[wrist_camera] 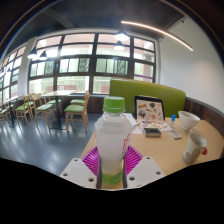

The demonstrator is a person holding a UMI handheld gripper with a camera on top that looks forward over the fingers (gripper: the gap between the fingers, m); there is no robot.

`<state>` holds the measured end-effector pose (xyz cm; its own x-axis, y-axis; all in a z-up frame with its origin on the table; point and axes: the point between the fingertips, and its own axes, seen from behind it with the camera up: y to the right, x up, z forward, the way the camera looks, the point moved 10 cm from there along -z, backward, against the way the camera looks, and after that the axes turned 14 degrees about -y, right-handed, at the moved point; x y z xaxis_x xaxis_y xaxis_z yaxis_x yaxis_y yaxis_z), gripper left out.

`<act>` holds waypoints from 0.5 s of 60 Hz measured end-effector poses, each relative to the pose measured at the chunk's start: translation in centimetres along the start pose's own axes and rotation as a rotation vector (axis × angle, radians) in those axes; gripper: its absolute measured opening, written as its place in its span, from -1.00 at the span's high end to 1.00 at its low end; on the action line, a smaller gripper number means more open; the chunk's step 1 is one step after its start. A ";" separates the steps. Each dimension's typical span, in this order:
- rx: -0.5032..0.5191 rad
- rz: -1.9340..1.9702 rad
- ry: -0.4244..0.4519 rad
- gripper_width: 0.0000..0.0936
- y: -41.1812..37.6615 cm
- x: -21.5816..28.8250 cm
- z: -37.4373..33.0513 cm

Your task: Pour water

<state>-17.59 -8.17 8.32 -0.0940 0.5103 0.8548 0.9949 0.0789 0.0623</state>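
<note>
A clear plastic water bottle with a green cap and a white label stands upright between my gripper's two fingers. Both magenta pads press against its sides, so the gripper is shut on the bottle's lower body. The bottle is held above the near end of a wooden table. A white cup stands on the table beyond and to the right of the fingers.
A white rounded object lies on the table at the right, with a framed menu card and small items behind it. A green sofa back, chairs and tables and large windows fill the room beyond.
</note>
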 end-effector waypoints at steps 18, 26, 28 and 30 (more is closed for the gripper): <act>0.129 0.126 -0.033 0.50 2.1 0.6 -0.1; 0.292 0.463 0.033 0.50 6.6 3.5 -1.8; 0.349 0.565 0.056 0.50 8.2 4.2 -2.2; 0.406 0.671 0.081 0.50 9.9 4.8 -2.5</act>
<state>-8.14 -7.07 14.29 0.5408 0.4968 0.6788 0.7455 0.0906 -0.6603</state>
